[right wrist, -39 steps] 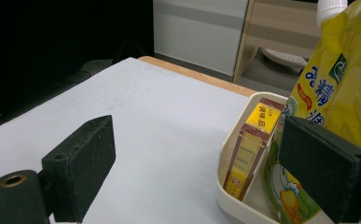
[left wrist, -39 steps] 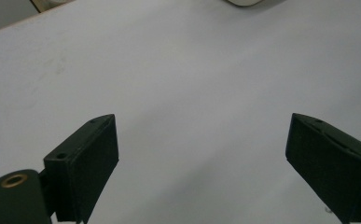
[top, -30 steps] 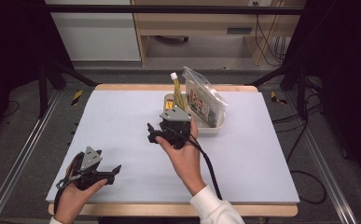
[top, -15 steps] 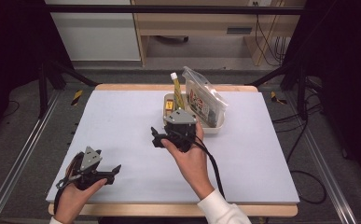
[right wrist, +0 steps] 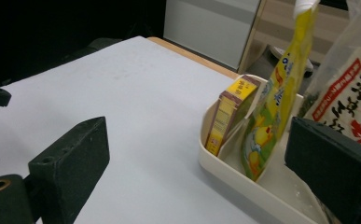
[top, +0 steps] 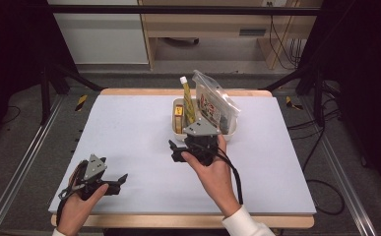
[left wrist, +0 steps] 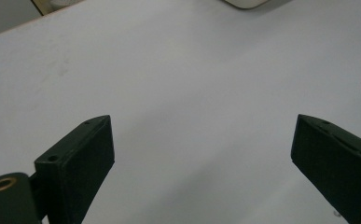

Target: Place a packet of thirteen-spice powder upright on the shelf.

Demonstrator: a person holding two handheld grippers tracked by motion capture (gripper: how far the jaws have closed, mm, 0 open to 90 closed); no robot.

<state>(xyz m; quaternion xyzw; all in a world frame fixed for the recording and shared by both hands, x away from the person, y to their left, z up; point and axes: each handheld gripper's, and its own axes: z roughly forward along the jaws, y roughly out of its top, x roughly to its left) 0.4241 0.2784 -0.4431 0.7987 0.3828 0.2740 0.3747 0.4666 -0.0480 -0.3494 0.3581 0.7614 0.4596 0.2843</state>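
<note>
The right tool (top: 178,151) sits just in front of the white tub (top: 230,135), on the side nearer the person, and its jaws are wide apart with nothing between them. The tub stands near the middle of the far edge of the tabletop (top: 129,128). In the right tool's own view the tub (right wrist: 225,179) is close, a little to one side of the jaws, and not touched. The tub is smooth plastic with round corners. Inside it a small yellow box (right wrist: 229,114) leans on its edge. Next to the box stands a soft yellow pouch (right wrist: 267,126) with a white cap. Behind the pouch is a shiny clear bag (top: 215,103) with red writing on it. The tabletop is flat and pale, with a wooden rim. The left tool (top: 116,179) is near the front left corner of the tabletop, well away from the tub. Its jaws have just been opening a little and stand wide apart over bare tabletop. Since a moment ago the right tool has slid back a bit from the tub toward the person, and the left tool has stayed put.
</note>
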